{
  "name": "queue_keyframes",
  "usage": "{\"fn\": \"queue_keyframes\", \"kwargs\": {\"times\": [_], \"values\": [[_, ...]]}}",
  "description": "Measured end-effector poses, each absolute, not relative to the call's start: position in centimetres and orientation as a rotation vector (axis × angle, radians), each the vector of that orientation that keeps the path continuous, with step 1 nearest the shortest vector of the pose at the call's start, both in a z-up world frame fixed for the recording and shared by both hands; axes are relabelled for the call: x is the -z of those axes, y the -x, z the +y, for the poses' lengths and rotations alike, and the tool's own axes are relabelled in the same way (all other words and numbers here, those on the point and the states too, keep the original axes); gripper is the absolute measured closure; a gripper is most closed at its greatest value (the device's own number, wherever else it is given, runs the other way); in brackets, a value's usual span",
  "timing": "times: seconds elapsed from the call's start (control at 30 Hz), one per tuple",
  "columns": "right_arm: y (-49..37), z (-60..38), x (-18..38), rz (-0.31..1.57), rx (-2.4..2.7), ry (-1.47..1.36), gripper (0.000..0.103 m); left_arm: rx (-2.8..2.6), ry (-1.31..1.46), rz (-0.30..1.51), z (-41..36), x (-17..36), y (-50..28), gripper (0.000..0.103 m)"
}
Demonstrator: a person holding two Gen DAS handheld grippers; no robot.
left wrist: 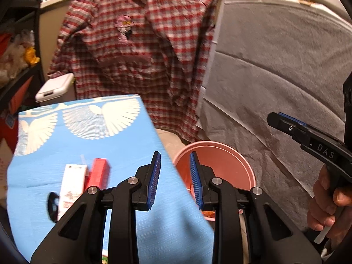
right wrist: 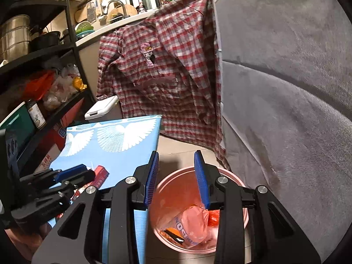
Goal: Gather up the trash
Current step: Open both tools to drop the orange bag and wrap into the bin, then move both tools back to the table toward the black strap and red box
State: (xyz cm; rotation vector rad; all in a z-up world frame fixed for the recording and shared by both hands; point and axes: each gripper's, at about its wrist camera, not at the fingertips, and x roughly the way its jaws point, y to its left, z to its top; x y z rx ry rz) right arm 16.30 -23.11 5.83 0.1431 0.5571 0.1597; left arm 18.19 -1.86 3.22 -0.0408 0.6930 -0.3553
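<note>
The left gripper (left wrist: pixel 175 180) hangs with its blue pads apart and nothing between them, over the near right edge of a blue cloth-covered table (left wrist: pixel 66 145). A white carton (left wrist: pixel 71 187) and a red box (left wrist: pixel 99 172) lie on the cloth at near left. Right of the table stands a pink bin (left wrist: pixel 220 160). The right gripper (left wrist: pixel 283 122) reaches in from the right, held by a hand (left wrist: pixel 327 206). A red plaid shirt (left wrist: pixel 136 50) hangs at the far side.

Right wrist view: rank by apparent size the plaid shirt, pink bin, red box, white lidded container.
1. plaid shirt
2. pink bin, inflated by nearness to the camera
3. white lidded container
4. red box, partly hidden by the left tool, so 3 versus 4 is unsure
</note>
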Motion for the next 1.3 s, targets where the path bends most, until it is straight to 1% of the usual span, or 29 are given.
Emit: {"fn": "queue_keyframes", "kwargs": {"times": [0.23, 0.33, 0.37, 0.4, 0.47, 0.6, 0.97, 1.07, 1.2, 1.3], "values": [[-15.1, -19.3, -6.4, 0.54, -0.209, -0.123, 0.068, 0.275, 0.073, 0.656, 3.9, -4.8, -16.5, 0.076], [-14.8, -17.4, -6.3, 0.546, -0.253, -0.133, 0.076, 0.23, 0.092, 0.643, 6.7, -5.5, -15.9, 0.076], [-14.8, -16.9, -6.2, 0.55, -0.267, -0.141, 0.08, 0.204, 0.101, 0.641, 8.1, -5.7, -15.7, 0.077], [-14.8, -16.0, -6.0, 0.557, -0.286, -0.151, 0.083, 0.18, 0.108, 0.641, 9.2, -5.9, -15.5, 0.077], [-14.8, -14.7, -5.6, 0.567, -0.306, -0.149, 0.083, 0.135, 0.13, 0.641, 11.3, -6.0, -15.2, 0.079], [-15.0, -11.9, -4.7, 0.584, -0.34, -0.14, 0.083, 0.059, 0.152, 0.641, 14.8, -5.8, -14.6, 0.081], [-18.0, -4.6, -0.3, 0.69, -0.406, -0.115, 0.082, 0.0, 0.184, 0.671, 19.0, -4.4, -14.6, 0.081], [-19.1, -2.6, 1.4, 0.739, -0.429, -0.079, 0.077, -0.011, 0.195, 0.688, 19.6, -3.7, -15.2, 0.081], [-20.5, -0.9, 3.4, 0.795, -0.441, -0.063, 0.068, -0.024, 0.21, 0.72, 20.2, -2.5, -16.0, 0.081], [-21.6, 0.1, 4.6, 0.826, -0.423, -0.049, 0.066, -0.024, 0.22, 0.733, 20.4, -2.0, -16.5, 0.081]]}}
